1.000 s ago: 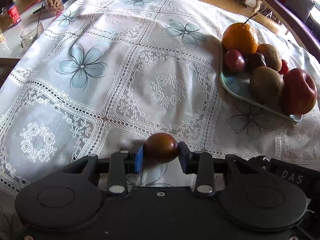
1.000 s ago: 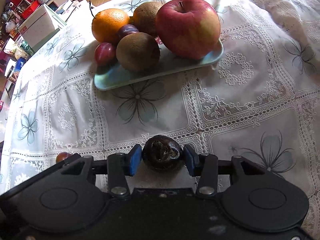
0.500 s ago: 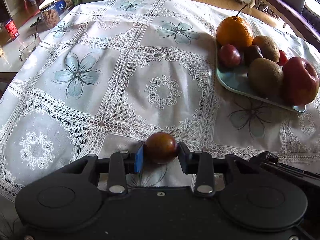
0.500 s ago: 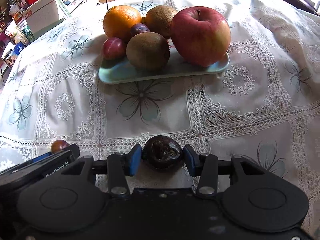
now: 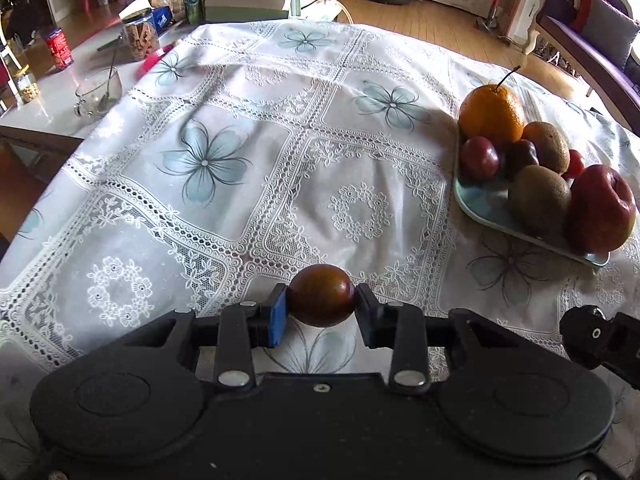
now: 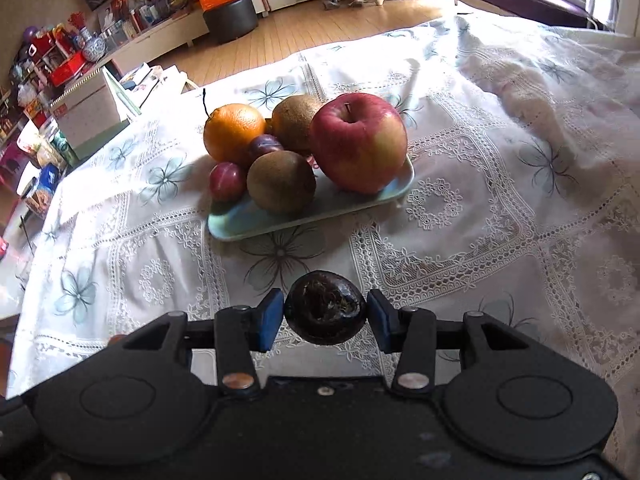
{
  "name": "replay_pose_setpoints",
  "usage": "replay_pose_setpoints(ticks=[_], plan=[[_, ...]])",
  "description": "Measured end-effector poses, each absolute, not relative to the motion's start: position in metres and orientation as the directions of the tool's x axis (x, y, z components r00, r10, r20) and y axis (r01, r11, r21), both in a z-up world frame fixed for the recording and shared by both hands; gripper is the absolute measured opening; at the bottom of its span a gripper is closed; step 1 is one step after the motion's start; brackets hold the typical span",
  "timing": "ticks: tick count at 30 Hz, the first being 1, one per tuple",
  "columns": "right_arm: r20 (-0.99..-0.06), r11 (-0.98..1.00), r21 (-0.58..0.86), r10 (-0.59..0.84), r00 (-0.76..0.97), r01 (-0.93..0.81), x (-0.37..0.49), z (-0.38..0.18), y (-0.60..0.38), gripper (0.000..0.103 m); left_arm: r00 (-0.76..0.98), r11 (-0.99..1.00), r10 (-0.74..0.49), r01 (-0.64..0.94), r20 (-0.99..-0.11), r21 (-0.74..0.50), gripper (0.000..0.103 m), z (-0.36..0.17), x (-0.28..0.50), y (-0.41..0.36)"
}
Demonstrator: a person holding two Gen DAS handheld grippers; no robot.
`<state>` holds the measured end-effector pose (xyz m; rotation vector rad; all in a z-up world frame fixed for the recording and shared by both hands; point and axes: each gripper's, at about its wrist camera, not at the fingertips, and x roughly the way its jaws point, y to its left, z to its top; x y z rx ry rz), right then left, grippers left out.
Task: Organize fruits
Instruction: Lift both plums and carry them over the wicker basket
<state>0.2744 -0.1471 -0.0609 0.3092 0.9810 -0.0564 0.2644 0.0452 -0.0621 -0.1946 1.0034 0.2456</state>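
My left gripper (image 5: 322,307) is shut on a small dark red plum (image 5: 322,294), held above the lace tablecloth. My right gripper (image 6: 325,314) is shut on a dark, wrinkled brown fruit (image 6: 325,311). A pale green tray (image 6: 260,224) (image 5: 480,206) lies ahead of the right gripper and to the far right of the left one. The tray carries an orange (image 6: 233,133), a red apple (image 6: 358,142), two kiwis (image 6: 281,181), and small plums (image 6: 227,181). Part of the right gripper's body (image 5: 600,338) shows at the right edge of the left wrist view.
The white lace tablecloth (image 5: 248,168) with blue flowers covers the table. Beyond its far left edge a side table holds a glass cup (image 5: 98,92), a red can (image 5: 58,48) and jars. A sofa (image 5: 588,52) stands at the far right, and wooden floor lies behind.
Both grippers have risen and pulled back with their fruits still held, so the tray appears farther away and more of the room shows.
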Motion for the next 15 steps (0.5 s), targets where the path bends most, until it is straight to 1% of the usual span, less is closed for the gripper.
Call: replay_pose_setpoints(ticks=[4,8,11,13,15], plan=[[-0.818,0.925,0.317,0.154,0.555,0.211,0.259,-0.032,-0.163,0.047,0.530,0.954,0.083,-0.287,-0.844,-0.086,0.045,-0.033,0.250,0.043],[-0.823,0.923,0.324,0.165,0.543,0.209,0.234,0.009,-0.175,0.047,0.523,0.968,0.106,-0.250,-0.846,-0.034,0.045,0.005,0.223,0.028],[-0.837,0.928,0.323,0.187,0.514,0.188,0.211,0.034,-0.181,0.048,0.534,0.983,0.046,-0.173,-0.844,-0.057,0.045,0.026,0.198,0.022],[-0.850,0.943,0.300,0.194,0.490,0.148,0.189,0.046,-0.182,0.047,0.538,0.989,-0.007,-0.121,-0.843,-0.086,0.045,0.037,0.179,0.020],[-0.850,0.956,0.276,0.193,0.491,0.103,0.166,0.055,-0.181,0.048,0.547,0.994,-0.034,-0.069,-0.836,-0.085,0.045,0.043,0.159,0.015]])
